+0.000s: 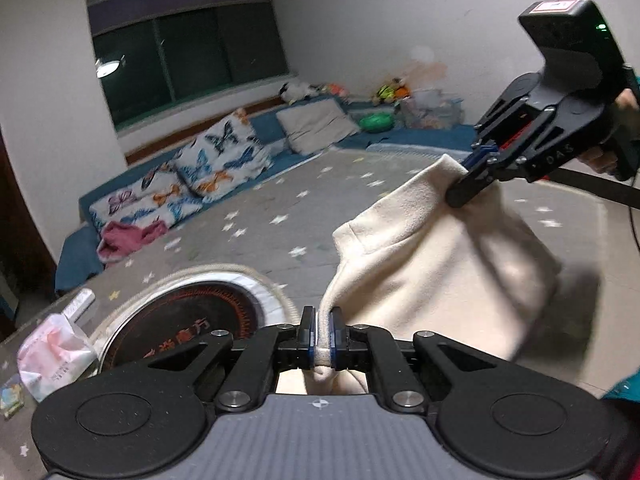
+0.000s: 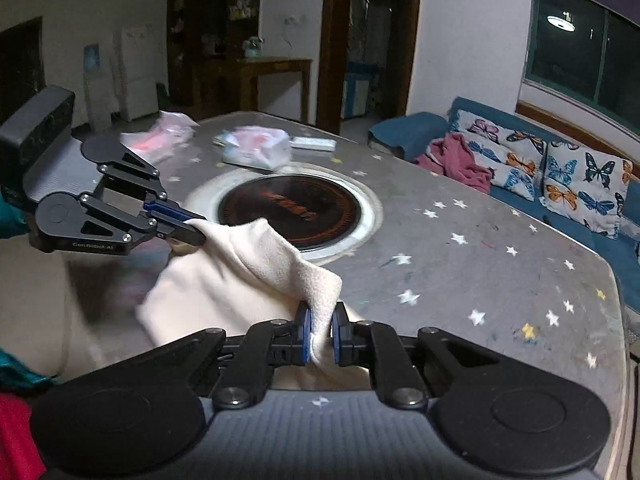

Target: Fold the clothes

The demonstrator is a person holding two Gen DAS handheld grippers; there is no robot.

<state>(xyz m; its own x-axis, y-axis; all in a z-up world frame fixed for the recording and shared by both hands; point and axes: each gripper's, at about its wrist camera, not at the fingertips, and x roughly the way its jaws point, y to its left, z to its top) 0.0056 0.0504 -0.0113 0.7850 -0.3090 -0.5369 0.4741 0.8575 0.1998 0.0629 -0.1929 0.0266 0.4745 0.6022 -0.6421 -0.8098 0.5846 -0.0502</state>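
A cream fleece garment (image 1: 432, 264) hangs lifted above the grey star-patterned table (image 1: 256, 240), stretched between both grippers. My left gripper (image 1: 322, 334) is shut on one edge of the cloth, which bunches between its blue pads. In the right wrist view the same left gripper (image 2: 196, 234) pinches a corner at the left. My right gripper (image 2: 320, 332) is shut on another corner of the cream garment (image 2: 224, 280). From the left wrist view the right gripper (image 1: 460, 188) appears at the upper right, clamped on the cloth's top corner, with a hand behind it.
A round black hotplate (image 2: 290, 210) with a white rim is set into the table's middle. Plastic bags (image 2: 256, 148) and a flat remote-like thing (image 2: 314, 143) lie at the far side. A blue sofa (image 2: 568, 184) with butterfly cushions and a pink cloth (image 2: 456, 160) runs along the wall.
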